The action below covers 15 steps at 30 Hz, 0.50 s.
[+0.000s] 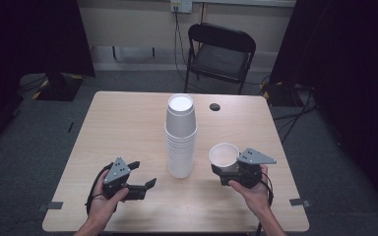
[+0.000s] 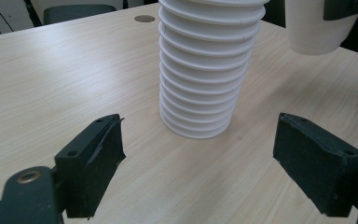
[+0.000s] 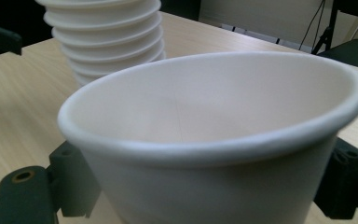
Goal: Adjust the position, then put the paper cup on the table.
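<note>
Paper cup (image 1: 224, 155), lower right of centre, sits clamped in the right gripper (image 1: 236, 169); left gripper (image 1: 142, 176) gapes empty. Likely next: set it down or onto the stack (image 1: 180, 140).

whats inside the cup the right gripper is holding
Nothing that shows: the single cup in the right gripper has bare white inner walls. Its near rim covers the very bottom.
</note>
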Each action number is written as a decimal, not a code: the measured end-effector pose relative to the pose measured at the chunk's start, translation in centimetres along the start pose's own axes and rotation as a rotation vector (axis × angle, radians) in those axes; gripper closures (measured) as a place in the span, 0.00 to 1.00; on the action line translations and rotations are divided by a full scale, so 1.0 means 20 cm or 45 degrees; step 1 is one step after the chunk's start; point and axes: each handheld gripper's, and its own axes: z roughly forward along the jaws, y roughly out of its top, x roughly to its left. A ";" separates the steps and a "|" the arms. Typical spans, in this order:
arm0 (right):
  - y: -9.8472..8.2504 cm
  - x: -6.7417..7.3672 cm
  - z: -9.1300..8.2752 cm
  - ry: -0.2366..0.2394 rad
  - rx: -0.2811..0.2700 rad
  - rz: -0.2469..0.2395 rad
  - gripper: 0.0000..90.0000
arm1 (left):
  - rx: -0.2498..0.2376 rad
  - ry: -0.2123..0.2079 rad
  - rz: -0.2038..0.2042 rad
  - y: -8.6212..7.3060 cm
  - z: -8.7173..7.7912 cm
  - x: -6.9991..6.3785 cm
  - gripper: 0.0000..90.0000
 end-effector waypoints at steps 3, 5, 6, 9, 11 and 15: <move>0.02 -0.04 0.02 -0.029 -0.007 0.027 0.15 | 0.000 0.003 0.002 0.00 0.00 0.01 0.17; 0.03 -0.06 0.03 -0.036 -0.010 0.032 0.15 | 0.006 -0.008 -0.009 -0.01 0.01 0.00 0.17; 0.03 -0.07 0.04 -0.044 -0.012 0.037 0.15 | 0.002 -0.009 -0.008 -0.01 0.01 0.00 0.17; 0.04 -0.11 0.07 -0.065 -0.023 0.069 0.15 | 0.004 -0.012 -0.017 -0.01 0.01 0.01 0.17; 0.05 -0.13 0.08 -0.066 -0.024 0.079 0.15 | 0.011 -0.008 -0.020 -0.02 0.01 0.01 0.17; 0.08 -0.16 0.12 -0.082 -0.023 0.076 0.15 | 0.010 -0.005 -0.025 -0.02 0.01 0.02 0.17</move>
